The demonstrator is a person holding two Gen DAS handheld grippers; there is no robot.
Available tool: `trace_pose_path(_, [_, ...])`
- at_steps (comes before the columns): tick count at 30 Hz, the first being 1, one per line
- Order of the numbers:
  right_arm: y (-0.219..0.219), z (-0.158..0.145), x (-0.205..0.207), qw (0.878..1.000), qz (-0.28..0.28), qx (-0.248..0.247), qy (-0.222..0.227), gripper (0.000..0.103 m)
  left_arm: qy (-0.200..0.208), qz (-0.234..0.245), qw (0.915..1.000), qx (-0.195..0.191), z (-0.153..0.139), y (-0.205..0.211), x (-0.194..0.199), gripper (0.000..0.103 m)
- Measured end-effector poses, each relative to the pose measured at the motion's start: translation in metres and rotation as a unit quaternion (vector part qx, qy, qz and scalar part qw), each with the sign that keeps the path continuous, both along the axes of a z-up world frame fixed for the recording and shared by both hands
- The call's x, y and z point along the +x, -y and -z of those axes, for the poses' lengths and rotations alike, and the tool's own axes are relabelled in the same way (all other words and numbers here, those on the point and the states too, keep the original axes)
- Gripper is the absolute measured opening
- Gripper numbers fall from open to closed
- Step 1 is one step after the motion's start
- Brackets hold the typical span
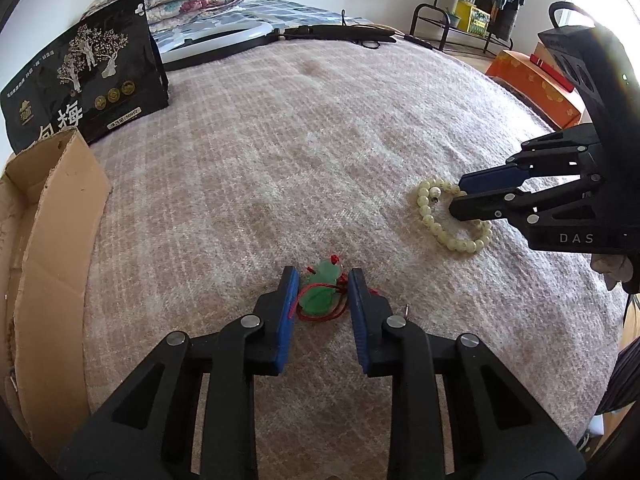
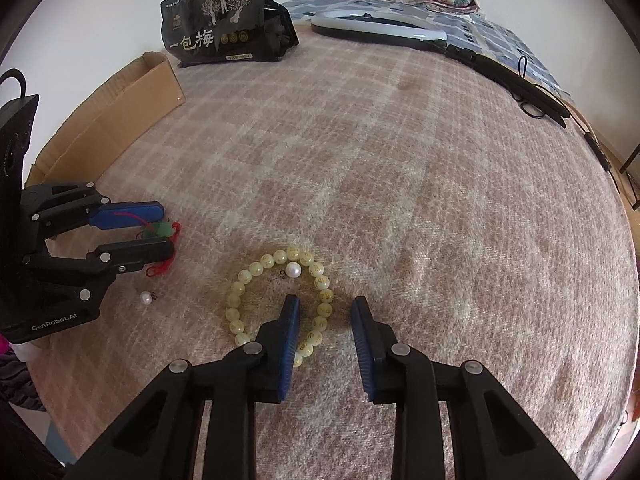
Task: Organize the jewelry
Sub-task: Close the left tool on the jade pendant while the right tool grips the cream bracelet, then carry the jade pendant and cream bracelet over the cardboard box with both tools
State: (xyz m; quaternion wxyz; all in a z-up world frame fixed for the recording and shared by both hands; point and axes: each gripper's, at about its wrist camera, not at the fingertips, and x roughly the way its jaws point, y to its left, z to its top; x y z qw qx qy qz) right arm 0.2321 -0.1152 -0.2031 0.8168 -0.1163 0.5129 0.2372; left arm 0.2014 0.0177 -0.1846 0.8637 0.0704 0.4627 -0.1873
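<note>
at six o'clock, left gripper brackets the jade pendant unclamped, right gripper narrowly straddles the bead bracelet; loose red cord risks snagging.

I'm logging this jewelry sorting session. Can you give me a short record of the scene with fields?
surface: plaid blanket
left gripper: jaws either side of green pendant on red cord, not yet pressing
right gripper: one finger inside bead bracelet, one outside, astride the strand
loose items: pearl earring on blanket; another pearl inside bracelet
container: cardboard box at blanket edge
behind: black pouch
</note>
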Motion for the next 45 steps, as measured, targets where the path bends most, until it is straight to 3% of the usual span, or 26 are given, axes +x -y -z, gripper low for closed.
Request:
trace_pose_path(2, [-0.001, 0.0, -0.001, 1.0, -0.001, -0.003, 0.003, 0.021, 0.001, 0.003, 1.0, 0.004, 0.0, 0.002, -0.001, 0.018])
trace_pose_path(7, [-0.003, 0.0, -0.002, 1.0, -0.004, 0.0, 0.004, 0.008, 0.004, 0.002, 1.0, 0.007, 0.0, 0.003, -0.004, 0.017])
trace_pose_path(12, [-0.003, -0.002, -0.004, 1.0, -0.005, 0.004, 0.009, 0.006, 0.01, -0.001, 0.9999, 0.009, -0.002, 0.003, -0.006, 0.017])
trace_pose_path(30, [-0.015, -0.029, -0.017, 0.999, -0.022, 0.018, 0.046, 0.005, 0.037, -0.02, 0.9991, -0.003, -0.029, -0.008, -0.013, 0.017])
trace_pose_path(45, [-0.029, -0.067, -0.032, 0.995, -0.035, 0.022, 0.086, 0.005, 0.069, -0.035, 0.9969, -0.011, -0.07, -0.026, -0.036, 0.017])
